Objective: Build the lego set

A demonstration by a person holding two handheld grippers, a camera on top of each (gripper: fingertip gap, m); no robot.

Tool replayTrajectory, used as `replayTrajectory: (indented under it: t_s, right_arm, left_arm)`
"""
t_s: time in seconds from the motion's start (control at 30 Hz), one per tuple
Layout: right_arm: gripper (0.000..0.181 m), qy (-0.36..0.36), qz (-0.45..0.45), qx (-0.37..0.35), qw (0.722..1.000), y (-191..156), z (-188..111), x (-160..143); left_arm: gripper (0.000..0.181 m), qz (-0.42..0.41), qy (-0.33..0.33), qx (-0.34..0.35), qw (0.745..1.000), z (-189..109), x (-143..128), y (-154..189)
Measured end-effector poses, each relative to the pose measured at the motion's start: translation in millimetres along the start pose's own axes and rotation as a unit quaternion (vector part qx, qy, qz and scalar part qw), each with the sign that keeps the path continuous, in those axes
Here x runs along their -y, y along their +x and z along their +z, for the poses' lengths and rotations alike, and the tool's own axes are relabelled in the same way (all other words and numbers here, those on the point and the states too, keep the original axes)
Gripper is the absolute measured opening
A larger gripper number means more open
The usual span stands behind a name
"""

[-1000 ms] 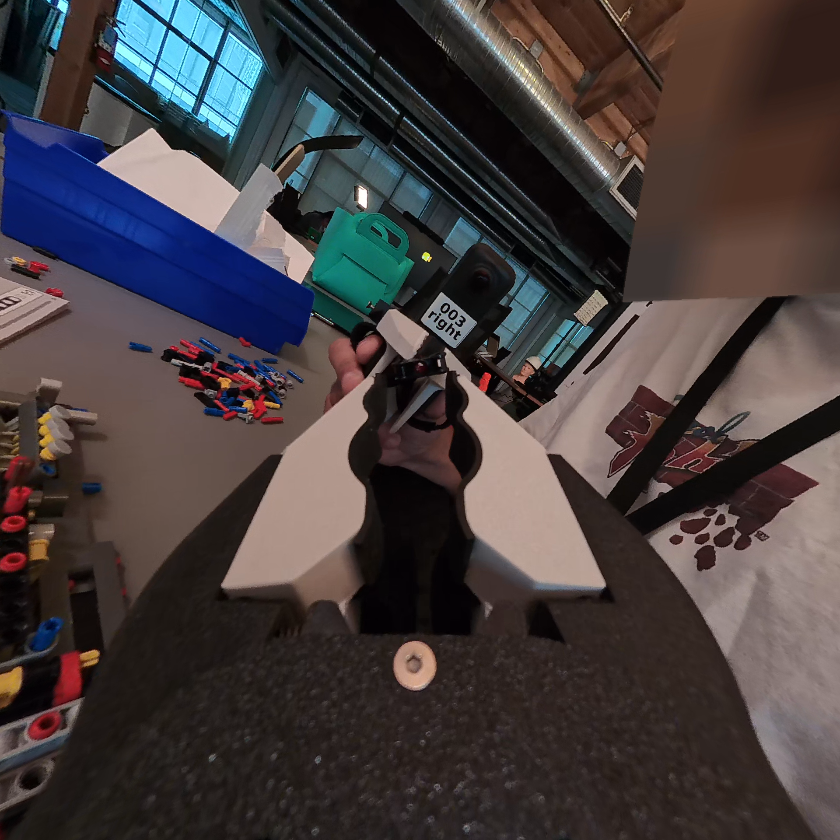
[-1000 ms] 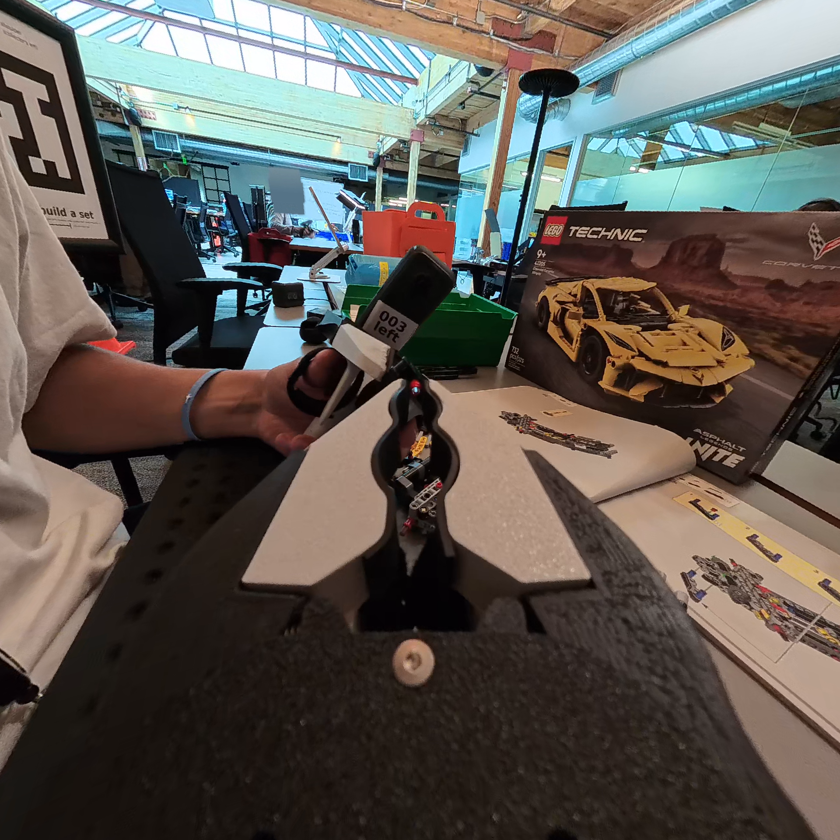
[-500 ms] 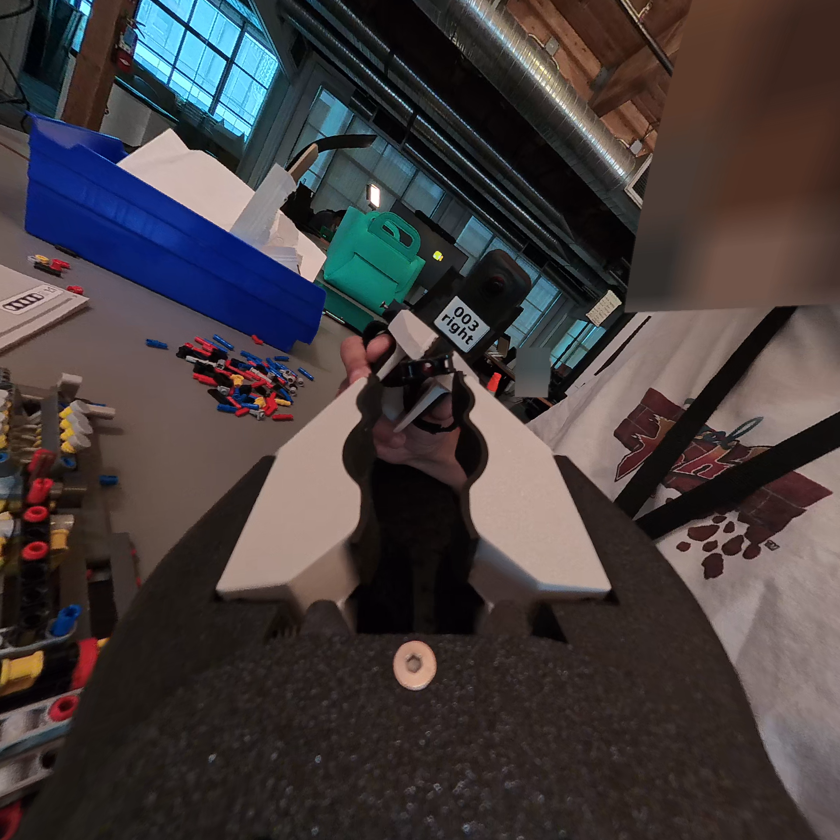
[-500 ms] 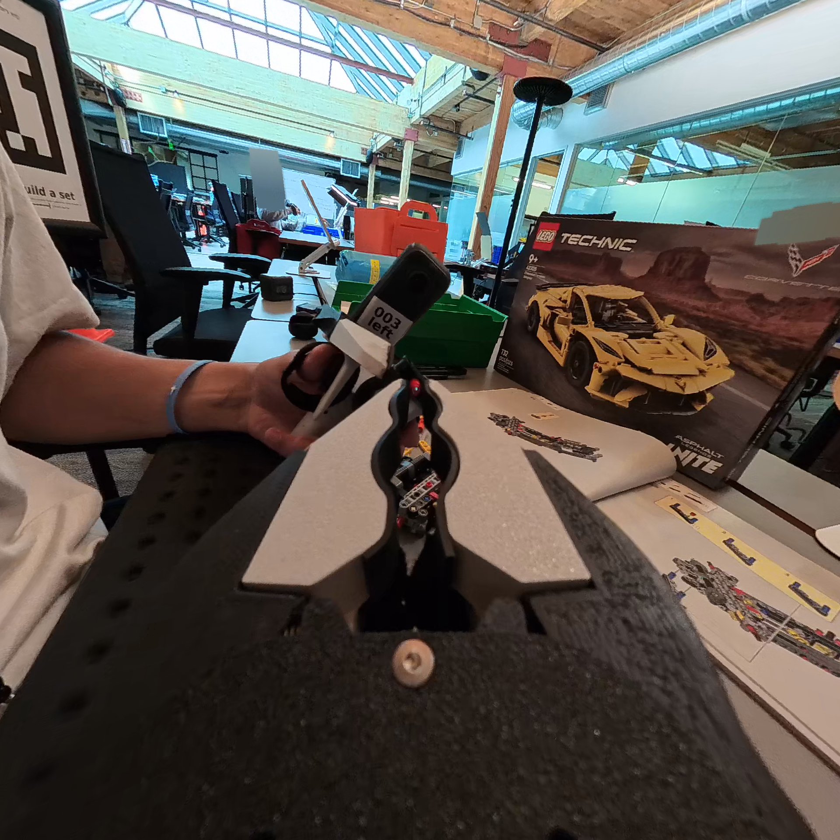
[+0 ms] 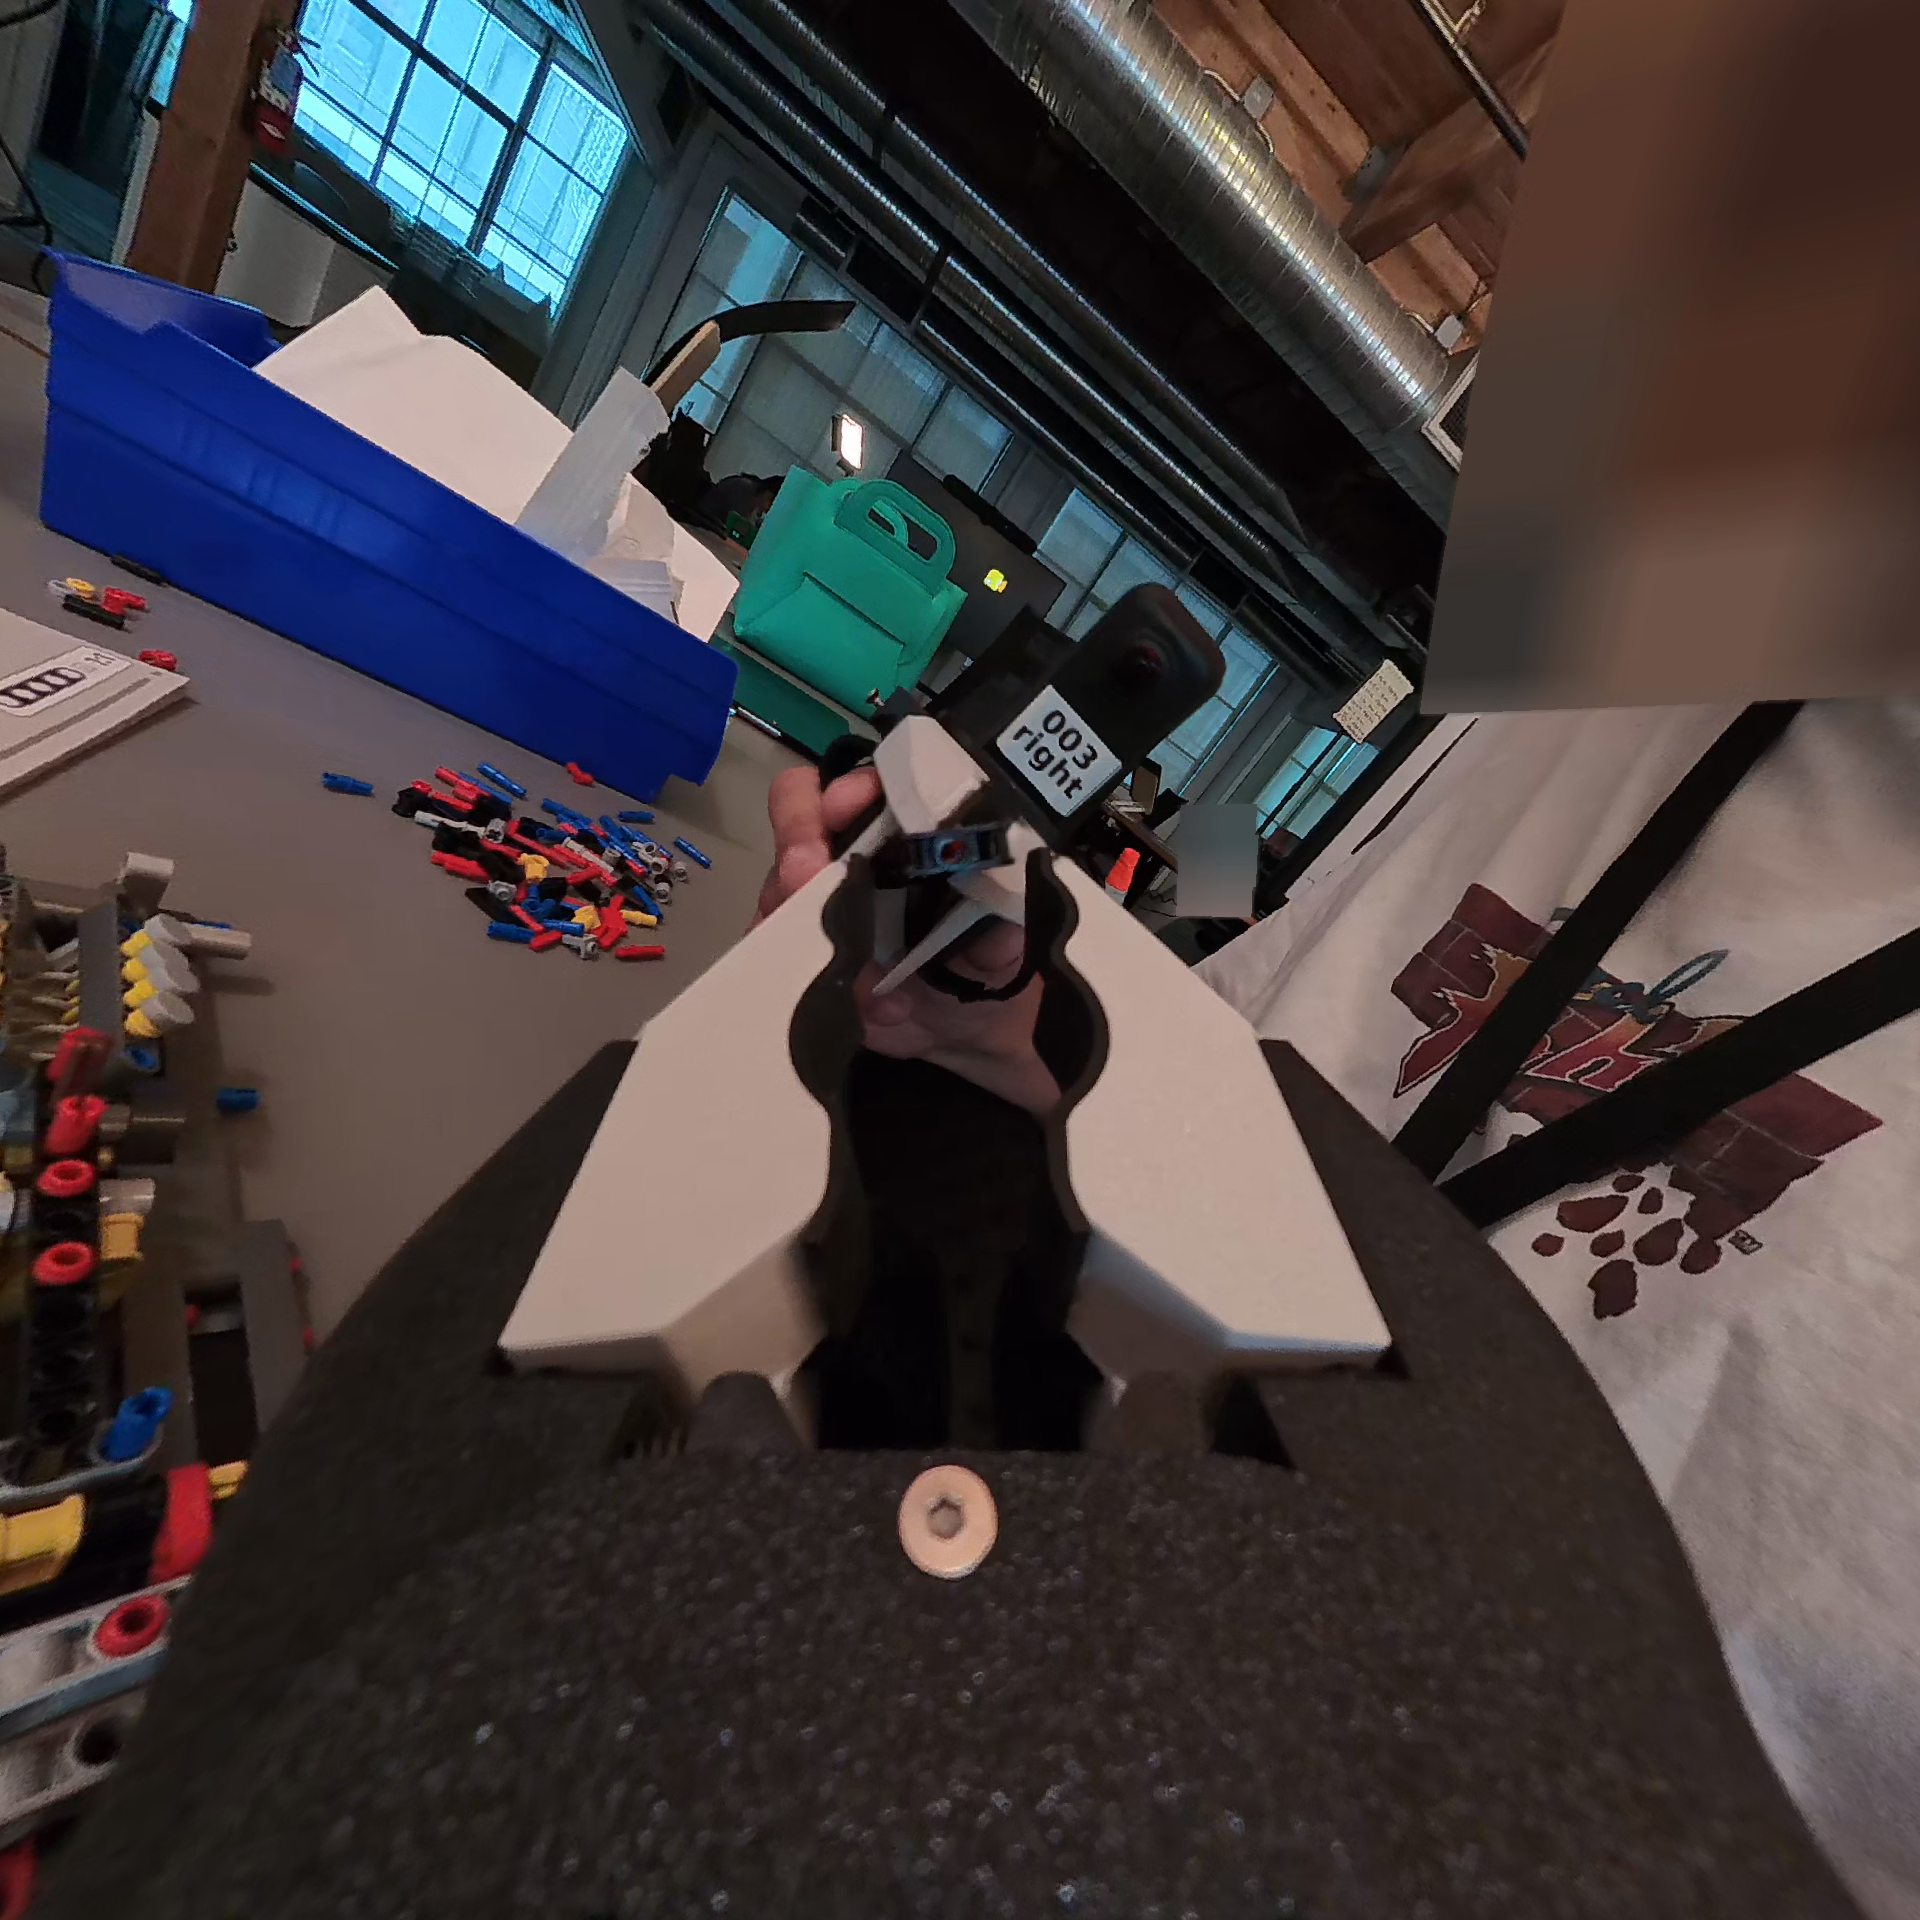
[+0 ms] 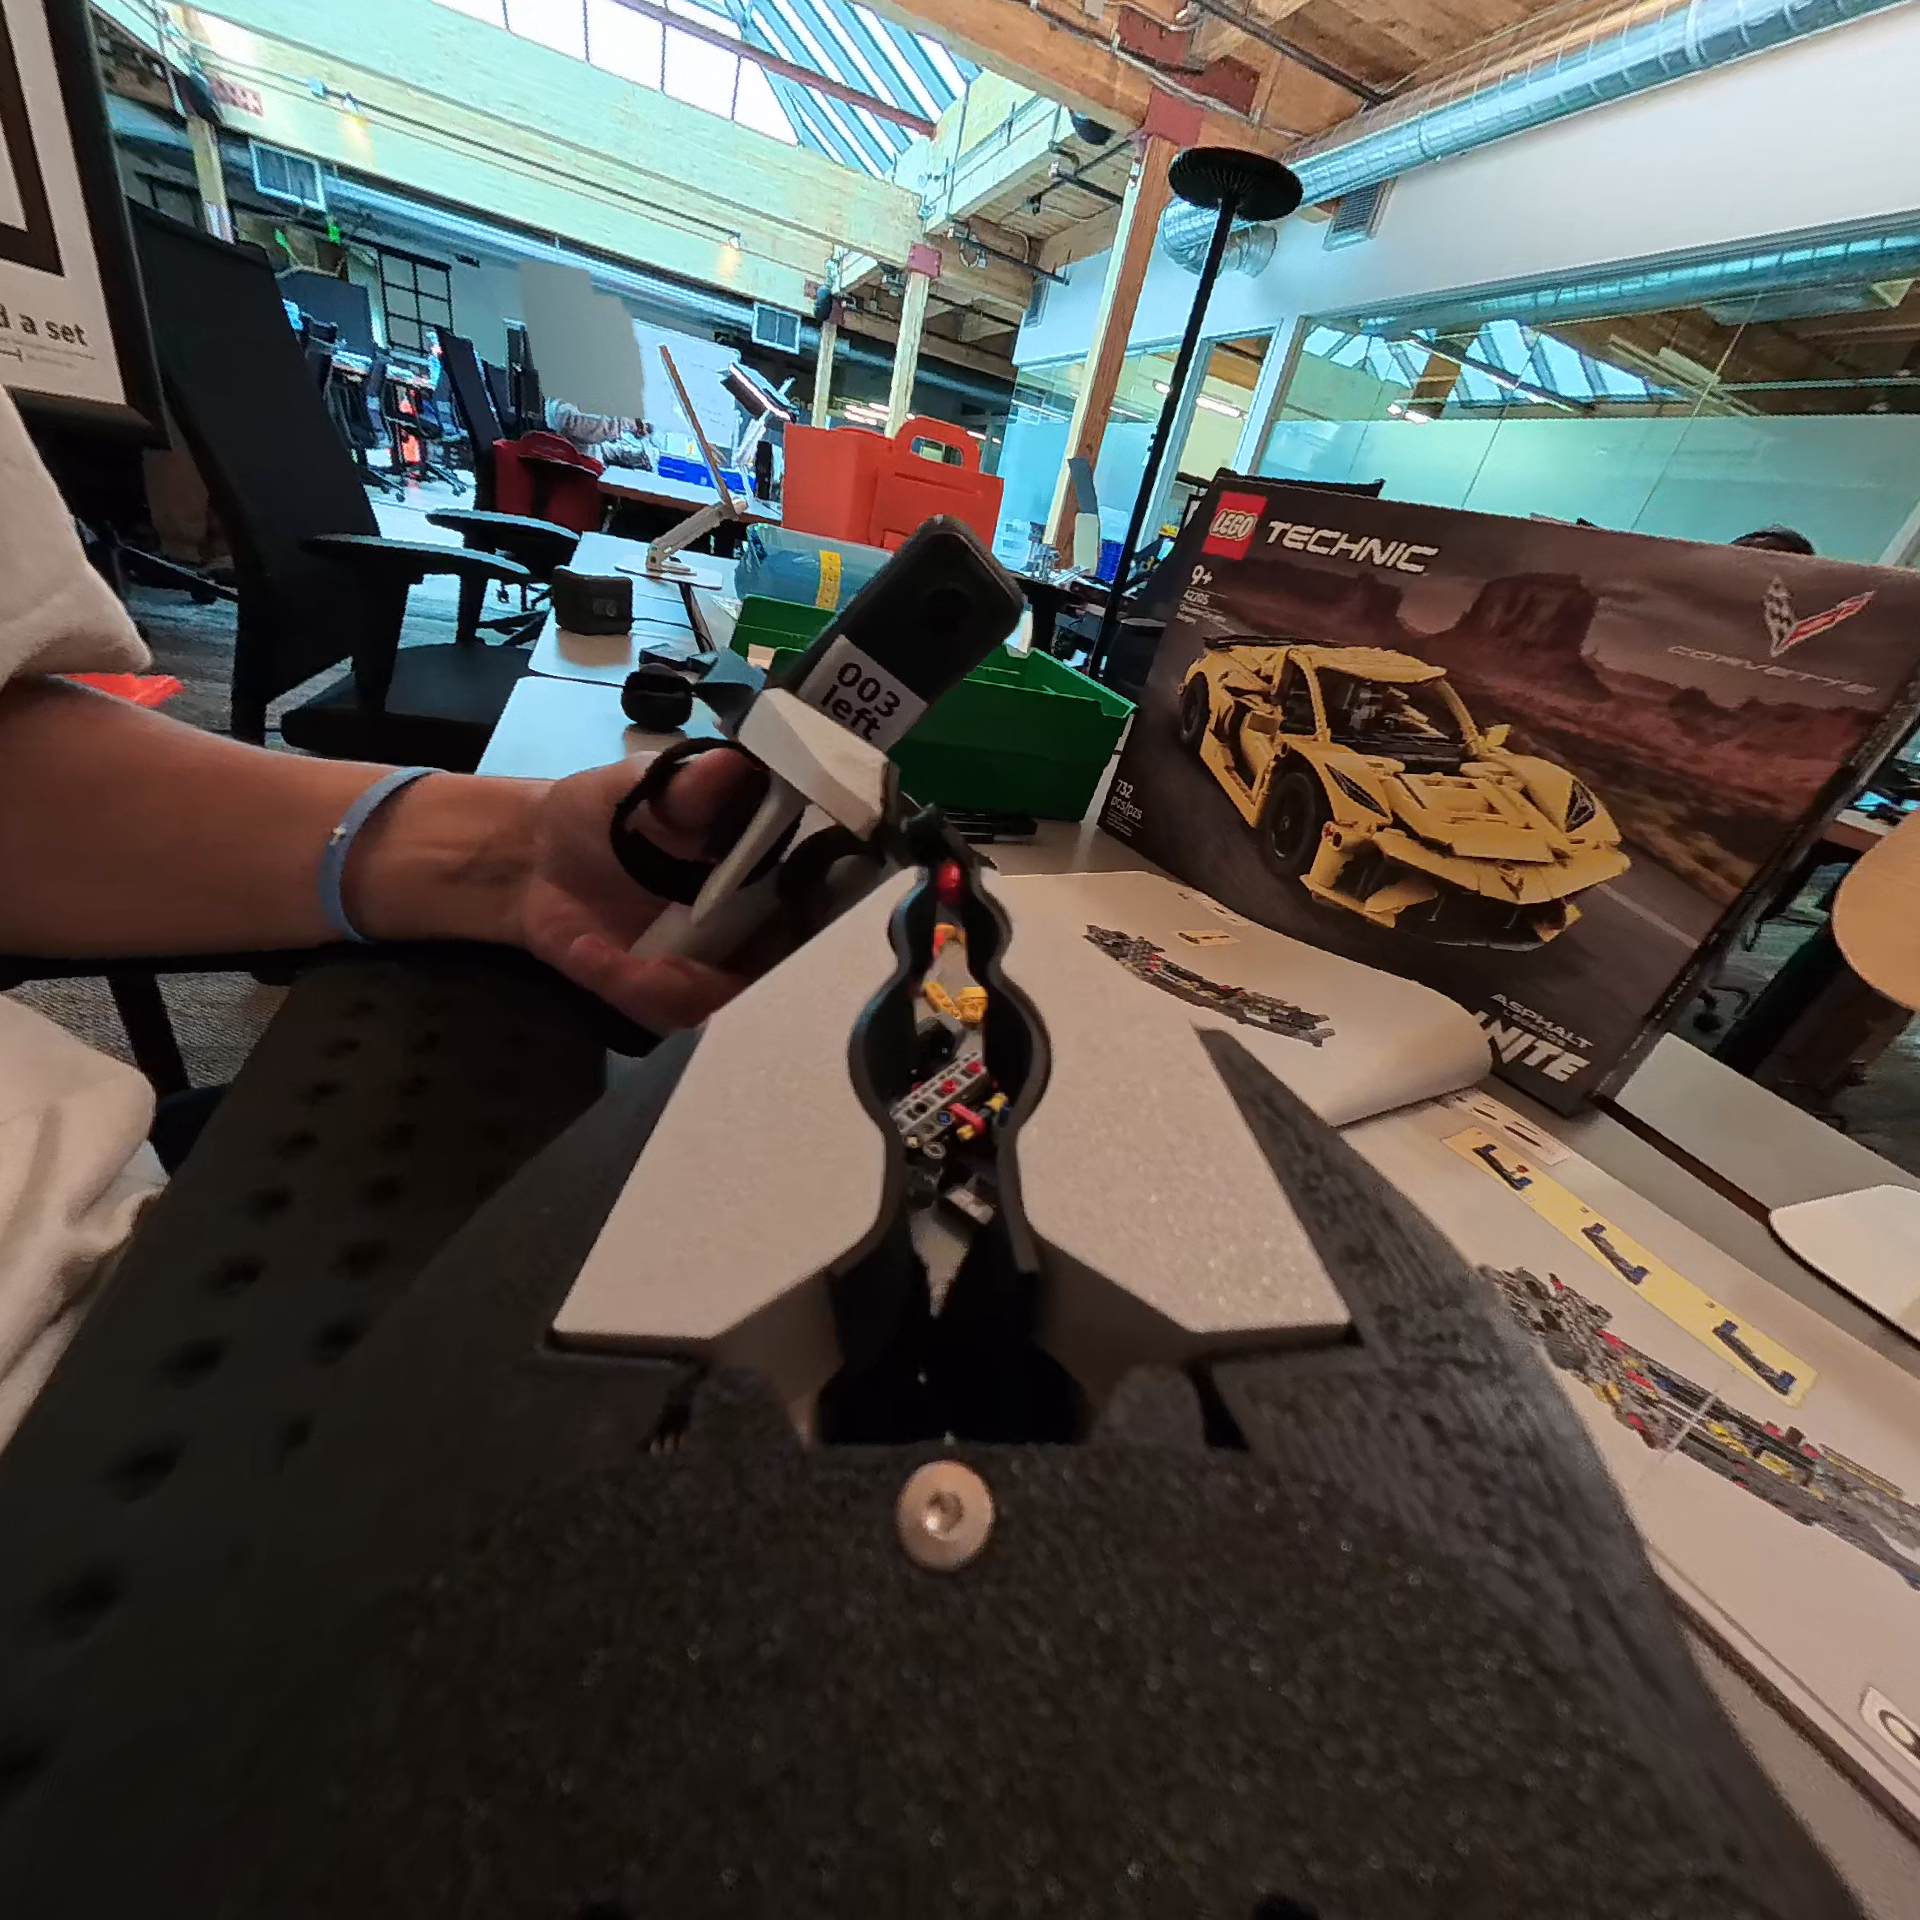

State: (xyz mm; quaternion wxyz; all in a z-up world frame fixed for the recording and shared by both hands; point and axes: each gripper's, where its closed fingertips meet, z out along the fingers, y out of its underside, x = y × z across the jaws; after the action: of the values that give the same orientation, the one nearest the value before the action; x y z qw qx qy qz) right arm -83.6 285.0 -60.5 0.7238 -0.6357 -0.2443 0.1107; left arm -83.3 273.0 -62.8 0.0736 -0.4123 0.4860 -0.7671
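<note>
Both grippers are held in the air above the table, tip to tip. In the left wrist view my left gripper (image 5: 943,868) is shut on a small grey lego piece (image 5: 951,850) with a red dot in its middle. My right gripper (image 5: 930,800) faces it and touches the piece from the far side. In the right wrist view my right gripper (image 6: 945,883) is shut on a small red pin (image 6: 948,879), which sits against the tips of the left gripper (image 6: 914,831). A partly built lego chassis (image 5: 73,1195) lies on the table; it also shows through the right fingers (image 6: 948,1101).
A pile of loose pins (image 5: 551,862), a blue bin (image 5: 364,561) and a booklet (image 5: 73,696) lie to the left. The set's box (image 6: 1507,790), a green bin (image 6: 997,727) and open instruction pages (image 6: 1662,1403) are to the right. A person's torso is close behind. My left and right fingertips are right by each other.
The grippers have stayed tip to tip and drifted a little together. The grey piece now shows broadside between the left fingertips.
</note>
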Motion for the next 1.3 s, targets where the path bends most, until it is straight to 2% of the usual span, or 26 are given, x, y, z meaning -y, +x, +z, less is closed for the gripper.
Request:
replayTrajectory:
  t_s: [0.23,0.5,0.6,0.7,1.07,1.3]
  right_arm:
    - [0.003,-0.041,-0.044,-0.018,0.998,1,4,-13]
    - [0.003,-0.025,-0.033,-0.016,0.999,1,2,-7]
    - [0.003,-0.033,-0.044,-0.014,0.998,-1,3,-10]
    - [0.003,-0.034,-0.045,-0.008,0.998,-4,4,-10]
    - [0.003,-0.030,-0.035,0.019,0.999,-11,4,-10]
    - [0.003,-0.028,-0.025,0.022,0.999,-10,4,-11]
  left_arm:
    - [0.028,-0.010,0.031,-0.005,0.999,-7,11,0]
    - [0.027,0.011,0.015,0.016,1.000,-8,8,-4]
    - [0.032,0.023,-0.007,0.025,0.999,-4,0,-5]
    - [0.022,0.029,-0.017,0.024,0.999,-2,-4,-4]
    - [0.021,0.000,-0.025,-0.010,1.000,-4,-10,0]
    - [0.021,0.000,-0.027,-0.007,1.000,-3,-10,-1]
